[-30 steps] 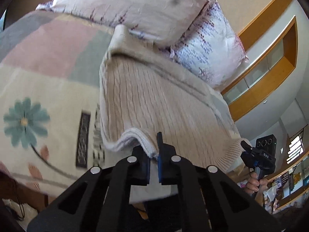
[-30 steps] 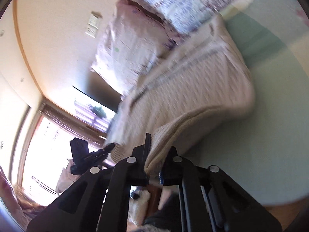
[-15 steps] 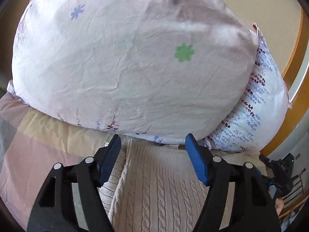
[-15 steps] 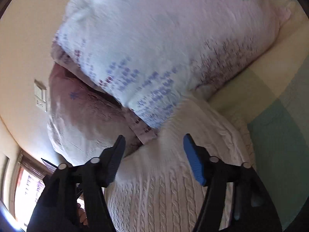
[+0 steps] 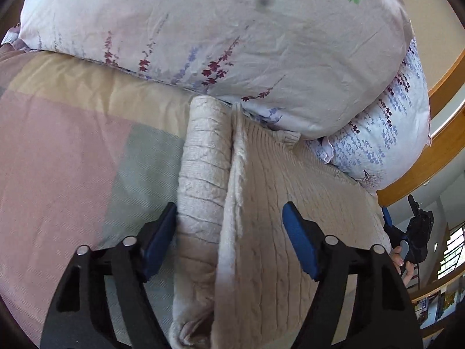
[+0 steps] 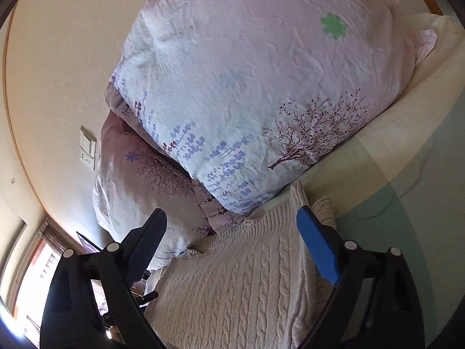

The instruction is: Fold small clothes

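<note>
A cream cable-knit sweater (image 5: 261,232) lies folded on the bed, its far edge against the pillows; it also shows in the right wrist view (image 6: 232,285). A folded sleeve or side panel (image 5: 203,174) lies along its left edge. My left gripper (image 5: 229,232) is open and empty, its blue-padded fingers straddling that left fold just above the knit. My right gripper (image 6: 232,241) is open and empty over the sweater's far right part. The right gripper also shows in the left wrist view (image 5: 412,232) at the far right.
Two floral pillows (image 5: 232,43) (image 6: 247,87) are stacked against the wall right behind the sweater. The pastel checked bedspread (image 5: 58,160) extends to the left and, in the right wrist view (image 6: 407,189), to the right. A wall switch (image 6: 88,148) and a window (image 6: 35,285) lie left.
One second ago both grippers were shut on the sweater's near edge, lifting it. They carried it forward toward the pillows, opened and let it go; now both have drawn back slightly above the folded sweater.
</note>
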Tool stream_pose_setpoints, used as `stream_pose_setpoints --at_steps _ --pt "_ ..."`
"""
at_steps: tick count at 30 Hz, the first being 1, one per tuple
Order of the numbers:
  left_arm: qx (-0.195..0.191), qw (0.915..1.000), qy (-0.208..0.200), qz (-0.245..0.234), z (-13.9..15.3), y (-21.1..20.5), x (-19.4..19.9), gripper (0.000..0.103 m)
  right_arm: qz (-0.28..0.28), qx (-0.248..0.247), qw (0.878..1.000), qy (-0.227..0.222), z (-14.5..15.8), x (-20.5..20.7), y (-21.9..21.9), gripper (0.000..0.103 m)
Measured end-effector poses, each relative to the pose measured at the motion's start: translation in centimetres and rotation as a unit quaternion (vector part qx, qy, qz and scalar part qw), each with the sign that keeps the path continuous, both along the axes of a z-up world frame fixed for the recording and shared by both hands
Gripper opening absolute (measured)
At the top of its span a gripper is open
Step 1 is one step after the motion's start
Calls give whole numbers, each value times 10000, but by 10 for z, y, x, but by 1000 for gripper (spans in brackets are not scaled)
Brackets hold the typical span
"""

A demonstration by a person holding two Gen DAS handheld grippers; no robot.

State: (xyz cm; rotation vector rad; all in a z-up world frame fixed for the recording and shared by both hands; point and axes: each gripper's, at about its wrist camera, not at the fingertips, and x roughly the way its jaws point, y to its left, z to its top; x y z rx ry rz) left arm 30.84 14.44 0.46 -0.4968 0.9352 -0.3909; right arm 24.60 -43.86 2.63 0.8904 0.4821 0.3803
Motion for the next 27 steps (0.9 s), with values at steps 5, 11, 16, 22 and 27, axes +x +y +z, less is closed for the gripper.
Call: stream_pose_setpoints --at_steps 5,11,16,22,27 --pt "-725 9966 249 293 9 -2 6 20 114 59 9998 172 -2 7 3 93" --pt "-1481 9830 -758 -776 107 -123 4 18 -249 178 9995 -46 13 -4 -22 90" --pt "-3014 9364 -69 -1798 88 -263 41 60 -739 -168 9971 117 13 -11 -50 90" --pt "-1873 9703 -247 -1510 85 -253 23 91 -217 553 9964 607 -6 4 -74 102" --pt "-11 9957 -156 -917 53 -207 12 92 823 161 9847 1529 -17 30 -38 102"
